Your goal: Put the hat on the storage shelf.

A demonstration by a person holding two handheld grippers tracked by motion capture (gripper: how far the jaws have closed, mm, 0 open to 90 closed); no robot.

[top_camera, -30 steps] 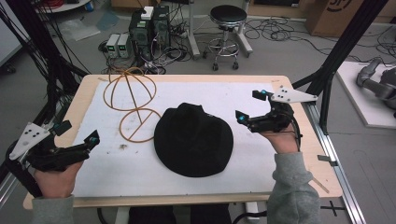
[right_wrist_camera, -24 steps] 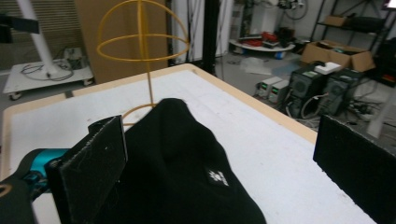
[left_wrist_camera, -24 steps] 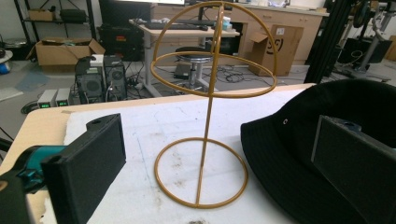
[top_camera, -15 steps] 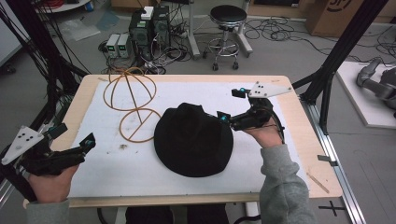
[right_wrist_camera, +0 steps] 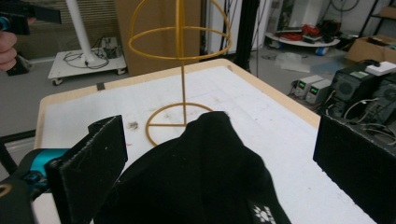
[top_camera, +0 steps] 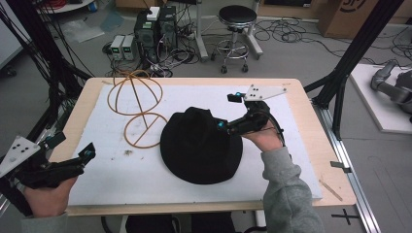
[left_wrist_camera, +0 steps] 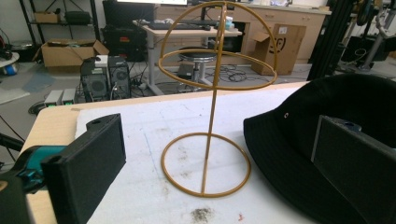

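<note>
1. Left gripper (top_camera: 68,162) sits at the near-left corner of the table (top_camera: 301,97), jaws released with nothing between them. In the left gripper view it looks past the hat brim toward the stand; it is well apart from both.
2. Hat (top_camera: 199,145) lies crown-up mid-board, slightly right of centre, brim flat on the white board (top_camera: 111,174). It is roughly round, so no long axis matters; what matters is the crown ridge.
3. Right gripper (top_camera: 231,114) is over the hat's far-right side, jaws spread wide. The right gripper view shows the crown peak (right_wrist_camera: 210,140) rising between the two jaws, not yet pinched. Whether a jaw is touching the fabric, I cannot tell.
4. Right hand is clearly the nearer one. My read: it is set to pinch the crown; closing from here should catch the fabric.
5. Stand (top_camera: 138,109) is upright at far-left of the board, just beyond the hat's left brim, base ring near the brim. From the right jaws it lies straight ahead past the crown, so a lift would carry the hat forward along the jaw line.
6. Risk, as a guess: soft crown may collapse or slip in a shallow pinch.
</note>
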